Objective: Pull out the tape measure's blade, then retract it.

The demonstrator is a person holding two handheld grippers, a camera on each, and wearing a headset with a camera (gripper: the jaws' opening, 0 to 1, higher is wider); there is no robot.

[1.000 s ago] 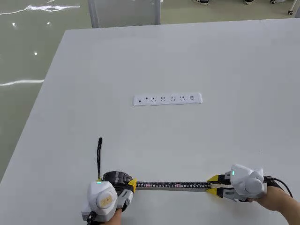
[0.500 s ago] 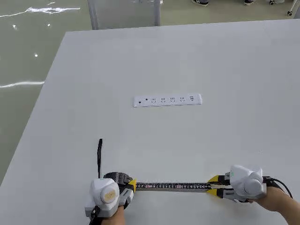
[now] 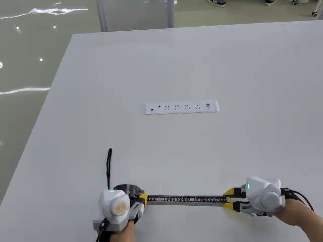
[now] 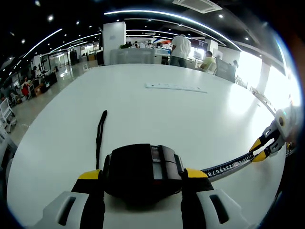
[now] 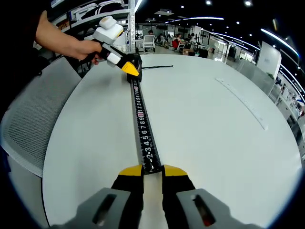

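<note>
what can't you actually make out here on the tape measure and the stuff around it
- Blade tip: right gripper view, hidden between the jaws of the right hand-held gripper.
- Tape measure body: head view, mostly under the left hand-held gripper.
- Blade numbers: head view, too small.
- Power strip markings: head view, too small.

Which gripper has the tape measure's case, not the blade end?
The left gripper, shut on the black case; the right gripper instead pinches the end of the pulled-out blade.
</note>
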